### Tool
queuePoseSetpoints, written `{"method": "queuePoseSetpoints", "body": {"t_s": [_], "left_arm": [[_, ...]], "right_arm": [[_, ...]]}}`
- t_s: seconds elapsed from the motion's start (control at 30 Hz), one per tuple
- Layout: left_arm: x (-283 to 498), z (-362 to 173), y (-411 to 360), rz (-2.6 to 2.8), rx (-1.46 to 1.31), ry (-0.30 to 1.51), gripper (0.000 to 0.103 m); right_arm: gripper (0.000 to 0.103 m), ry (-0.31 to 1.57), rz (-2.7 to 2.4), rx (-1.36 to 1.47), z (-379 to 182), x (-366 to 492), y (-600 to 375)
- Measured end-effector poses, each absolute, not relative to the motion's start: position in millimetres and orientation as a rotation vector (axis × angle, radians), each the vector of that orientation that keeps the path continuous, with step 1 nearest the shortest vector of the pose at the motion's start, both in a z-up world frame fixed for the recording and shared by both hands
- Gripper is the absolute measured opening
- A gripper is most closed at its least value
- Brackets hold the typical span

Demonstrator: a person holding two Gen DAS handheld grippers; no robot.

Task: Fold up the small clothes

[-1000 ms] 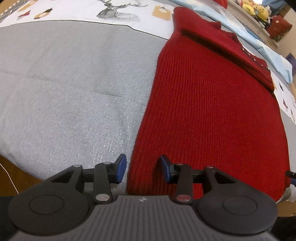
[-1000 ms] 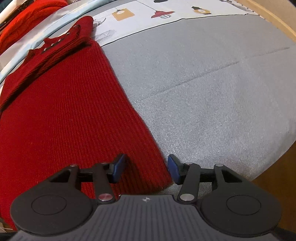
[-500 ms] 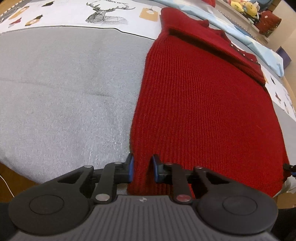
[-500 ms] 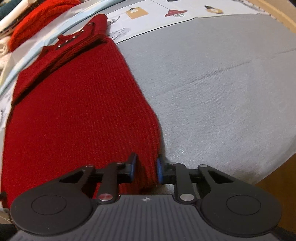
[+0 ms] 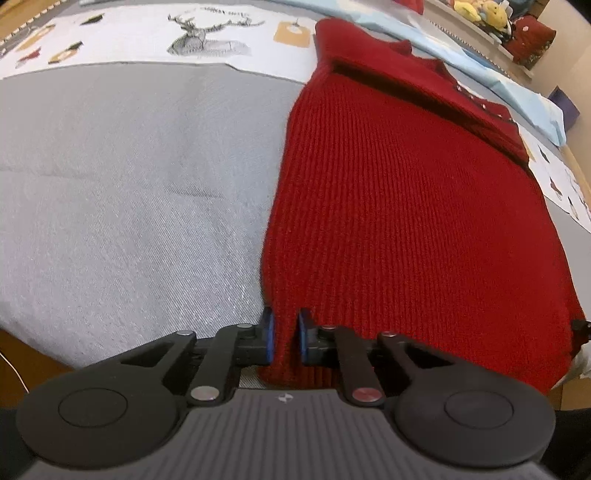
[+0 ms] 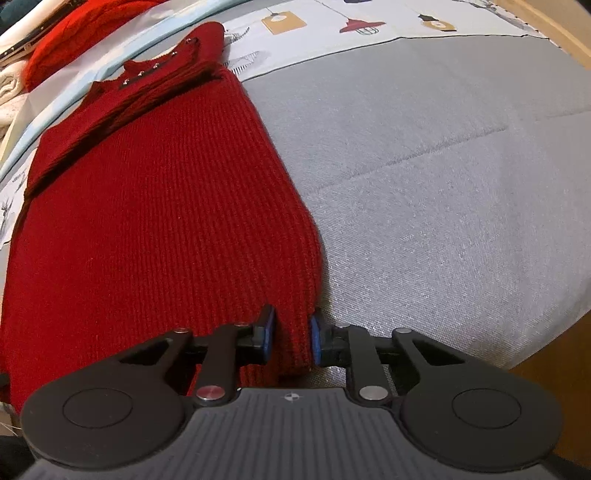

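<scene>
**Both grippers pinching the hem corners of the red sweater**

A dark red rib-knit sweater (image 5: 406, 206) is lying flat and lengthwise on a pale grey woven cloth (image 5: 129, 184) that is covering the work surface. Its body is stretching away from both cameras, and its upper part, with a row of small metal studs (image 6: 147, 72), is lying folded across the far end. The hem is sitting at the near edge of the cloth.

The left gripper (image 5: 284, 338) is clenching the hem's left corner: its blue-padded fingertips (image 5: 269, 336) are pressing against the knit from both sides, with a narrow band of red fabric standing between them. The right gripper (image 6: 290, 338) is grasping the hem's right corner in the same way, its blue pads (image 6: 314, 338) squeezing a thicker ridge of the knit. In the left wrist view, a small dark piece of the other tool is showing at the sweater's far hem corner.

Beyond the grey cloth, a white printed sheet (image 5: 147, 44) with a deer drawing, tags and lamps is spreading under the sweater's far end. A light blue fabric strip (image 5: 498, 81) is running behind it. A bright red knitted bundle (image 6: 74, 40) is resting past the sheet in the right wrist view, and yellow plush toys (image 5: 480, 9) are sitting on a shelf in the left wrist view. Brown wood (image 6: 554, 362) is showing below the cloth's near edge.
</scene>
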State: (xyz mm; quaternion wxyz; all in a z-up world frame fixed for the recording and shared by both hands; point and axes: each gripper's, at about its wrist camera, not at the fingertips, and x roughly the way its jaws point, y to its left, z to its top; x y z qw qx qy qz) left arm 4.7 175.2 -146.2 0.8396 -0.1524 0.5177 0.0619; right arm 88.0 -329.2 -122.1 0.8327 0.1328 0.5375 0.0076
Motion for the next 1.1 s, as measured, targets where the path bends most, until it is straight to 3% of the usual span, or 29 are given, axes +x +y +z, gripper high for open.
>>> {"method": "queuePoseSetpoints", "body": {"t_s": [0.33,0.37,0.4,0.53,0.83,0.97,1.1], "left_arm": [[-17,-72,167,0.025,-0.319,0.896,0.009],[-19,-63,168,0.012,-0.339,0.881,0.009],[-23,-52,170,-0.004,-0.350,0.859,0.008],[-43,-12,167,-0.074,-0.336,0.789,0.008],[-108,54,190,-0.132,-0.389,0.767,0.007],[-82,52,211,-0.140,-0.438,0.777,0.008],[7,5,231,-0.055,-0.463,0.868,0.008]], "right_arm": [[0.015,0.927,0.122,0.379,-58,65,-339],[0.014,0.901,0.142,0.379,-46,62,-338],[0.007,0.879,0.158,0.388,-36,60,-339],[0.006,0.808,0.234,0.433,6,39,-351],[0.005,0.713,0.359,0.513,71,-37,-377],[0.005,0.693,0.323,0.595,77,-38,-398],[0.005,0.733,0.289,0.591,59,18,-395]]}}
